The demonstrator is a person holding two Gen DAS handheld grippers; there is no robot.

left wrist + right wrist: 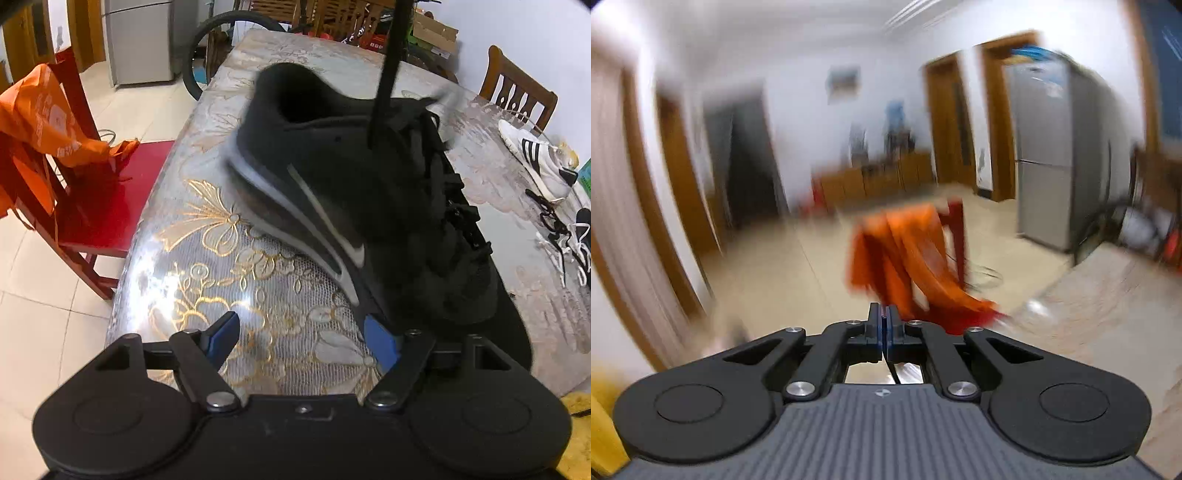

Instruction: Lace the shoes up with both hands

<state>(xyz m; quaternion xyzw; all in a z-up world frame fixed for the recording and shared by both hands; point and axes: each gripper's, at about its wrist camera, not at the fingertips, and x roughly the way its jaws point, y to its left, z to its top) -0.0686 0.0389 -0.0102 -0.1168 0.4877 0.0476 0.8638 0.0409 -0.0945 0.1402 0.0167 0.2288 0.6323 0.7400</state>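
Observation:
In the left wrist view a black sneaker [354, 192] with a white sole stripe lies tilted on the table, blurred by motion. A black lace [388, 74] runs taut from its eyelets straight up out of the frame. My left gripper [306, 332] is open, its blue pads apart; the right pad [380, 341] is at the shoe's toe. In the right wrist view my right gripper [885, 314] is shut, with a thin black lace [894, 373] trailing down from between the pads. It is raised high and faces the room, away from the shoe.
The table [229, 266] has a glossy gold-flowered cover. A white striped sneaker [535, 158] and loose black and white laces [569, 240] lie at the right. A red chair [107, 199] with an orange bag [40, 110] stands left of the table. A fridge [1049, 155] stands behind.

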